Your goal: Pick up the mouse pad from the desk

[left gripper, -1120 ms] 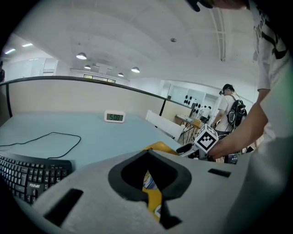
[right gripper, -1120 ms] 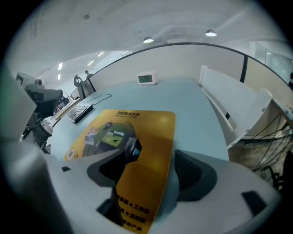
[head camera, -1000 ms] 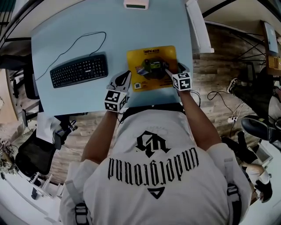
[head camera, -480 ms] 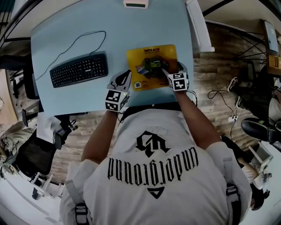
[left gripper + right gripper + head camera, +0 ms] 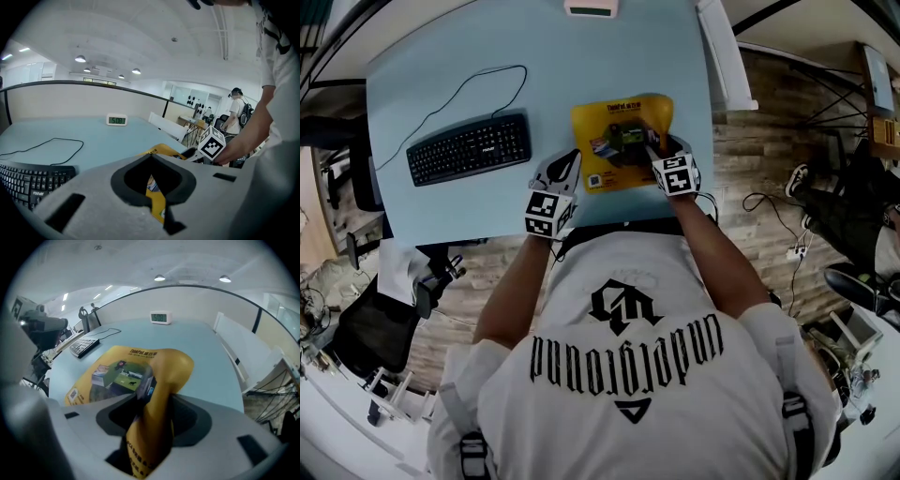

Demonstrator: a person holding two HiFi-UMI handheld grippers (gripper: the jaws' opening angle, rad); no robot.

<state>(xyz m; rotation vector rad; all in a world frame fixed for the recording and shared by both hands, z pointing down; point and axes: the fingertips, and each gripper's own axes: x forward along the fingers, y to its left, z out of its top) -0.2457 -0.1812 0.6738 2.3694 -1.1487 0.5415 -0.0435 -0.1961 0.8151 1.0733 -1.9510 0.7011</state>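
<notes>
The worktop (image 5: 441, 84) is seen in the head view from high above its near edge, looking steeply down, so that nearly all of it is framed. The left gripper view is taken low, just over the near edge, and faces across to the far edge. The right gripper view is taken close over the mouse pad (image 5: 117, 371) near the right edge, tilted down toward the far edge. The clock (image 5: 116, 120) at the far edge, the keyboard (image 5: 84, 347) and the mouse pad are shared by all three views.
</notes>
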